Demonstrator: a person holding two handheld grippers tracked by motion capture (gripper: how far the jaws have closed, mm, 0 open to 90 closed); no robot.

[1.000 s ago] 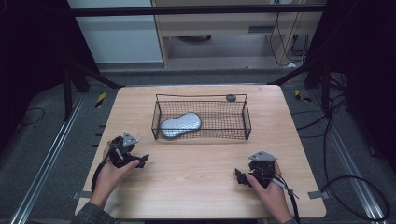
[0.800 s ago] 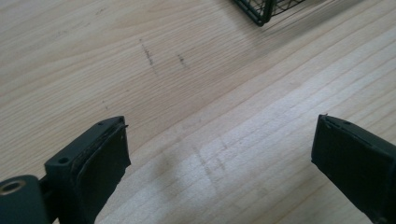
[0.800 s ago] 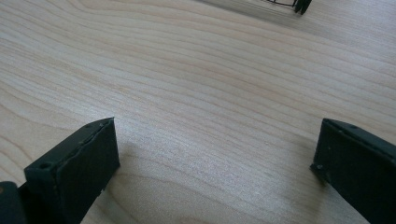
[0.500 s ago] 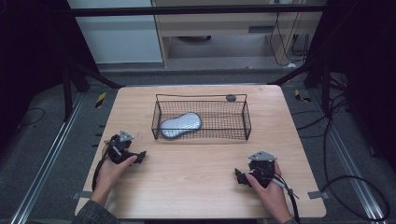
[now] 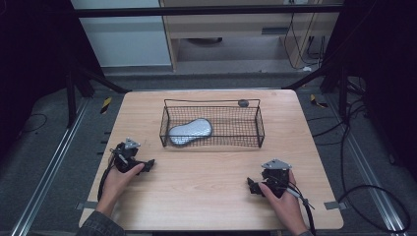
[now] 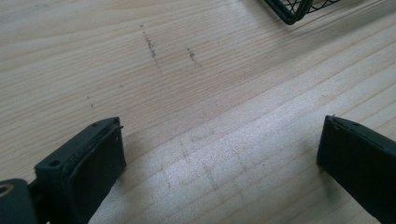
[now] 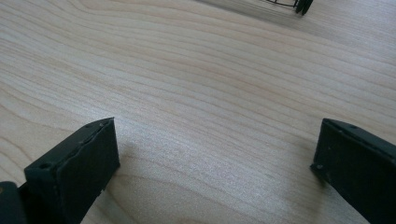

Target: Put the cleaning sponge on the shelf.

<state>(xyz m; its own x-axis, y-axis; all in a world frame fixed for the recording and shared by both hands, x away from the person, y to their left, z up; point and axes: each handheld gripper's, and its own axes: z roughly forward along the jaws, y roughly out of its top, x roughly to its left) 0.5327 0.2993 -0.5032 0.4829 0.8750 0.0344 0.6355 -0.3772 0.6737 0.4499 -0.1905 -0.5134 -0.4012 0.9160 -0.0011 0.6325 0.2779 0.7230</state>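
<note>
In the high view a black wire-mesh basket [image 5: 211, 125] stands in the middle of the light wooden table [image 5: 216, 196], slightly above the centre of the frame. A silver-grey, peanut-shaped object [image 5: 190, 132] lies flat inside it, in the basket's left half, and a small dark round object [image 5: 243, 103] sits at the basket's far rim, toward its right end.

The left gripper [image 5: 146, 164], held in a hand [image 5: 118, 178] at the lower left of the frame, rests low over the table below and to the left of the basket, well apart from the silver-grey object. The right gripper [image 5: 252, 186], held in a hand [image 5: 285, 199] at the lower right, lies farther off still, below the basket's right end.

The left gripper view shows what the high view cannot: the two black jaws stand wide apart with bare wood grain between them, and a corner of the basket [image 6: 289, 11] enters at the top right of the frame. The right gripper view [image 7: 215, 149] likewise shows its jaws spread wide over bare wood, holding nothing, with a basket corner [image 7: 299, 4] just cutting the top edge at right. Faint dark scuff marks [image 6: 152, 44] on the wood appear in the upper left of the left gripper view.
</note>
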